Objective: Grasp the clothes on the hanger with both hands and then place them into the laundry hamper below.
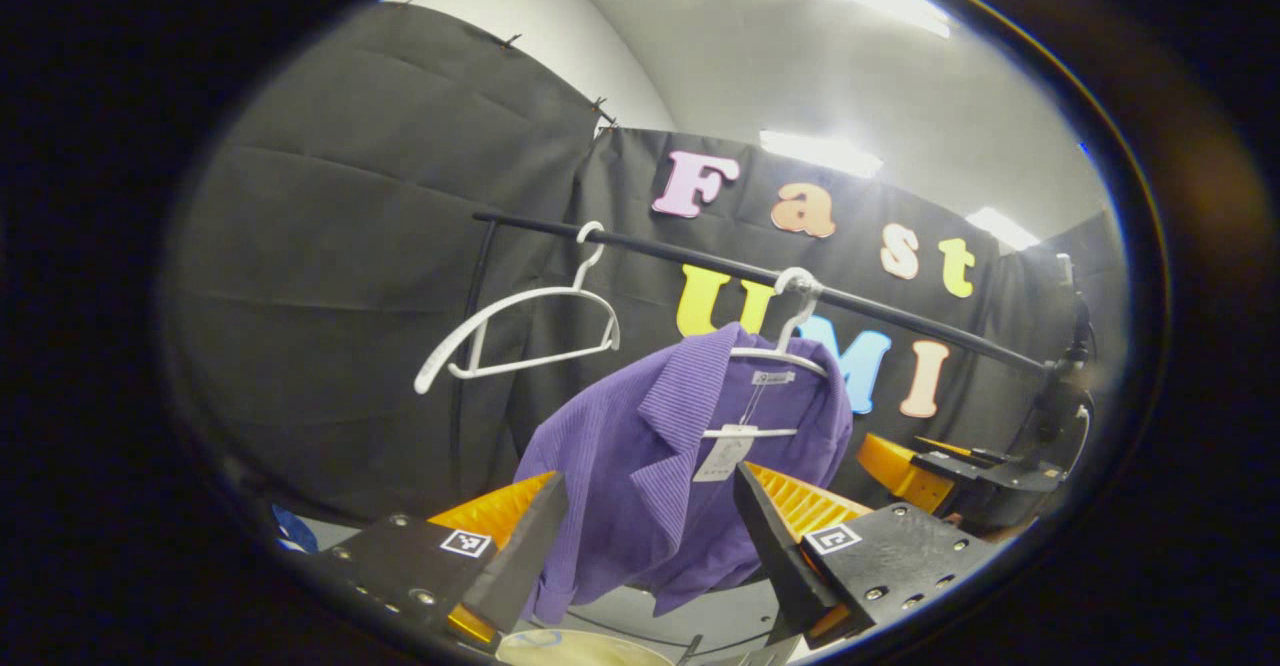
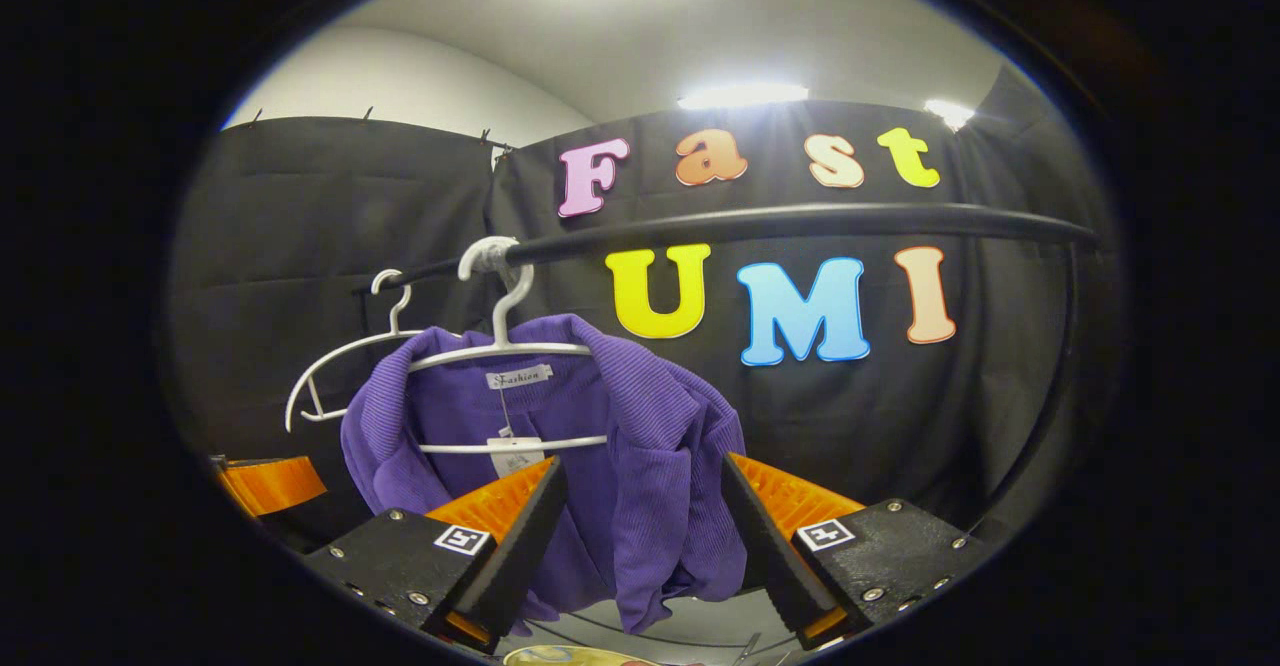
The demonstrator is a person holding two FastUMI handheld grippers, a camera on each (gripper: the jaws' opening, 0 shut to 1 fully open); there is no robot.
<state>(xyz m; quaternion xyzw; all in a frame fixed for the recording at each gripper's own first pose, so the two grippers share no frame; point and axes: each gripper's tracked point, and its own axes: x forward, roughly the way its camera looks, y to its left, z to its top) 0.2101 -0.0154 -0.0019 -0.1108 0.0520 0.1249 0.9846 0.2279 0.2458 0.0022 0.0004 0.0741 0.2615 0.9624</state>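
A purple ribbed top (image 1: 650,446) (image 2: 640,466) hangs on a white hanger (image 1: 790,346) (image 2: 500,351) from the black rail (image 1: 900,316) (image 2: 800,219), with a paper tag at its collar. My left gripper (image 1: 645,546) is open just below and in front of the top's lower half, whose cloth shows in the gap between the fingers. My right gripper (image 2: 640,536) is open too, and the top's right side hangs down between its fingers. In the left gripper view the right gripper (image 1: 920,466) also appears, farther right. A pale rounded rim (image 1: 580,651), possibly the hamper, sits at the bottom edge.
An empty white hanger (image 1: 520,331) (image 2: 340,366) hangs on the rail to the left of the top. The rail's black upright (image 1: 470,346) stands at its left end. Black cloth walls close in behind and on both sides.
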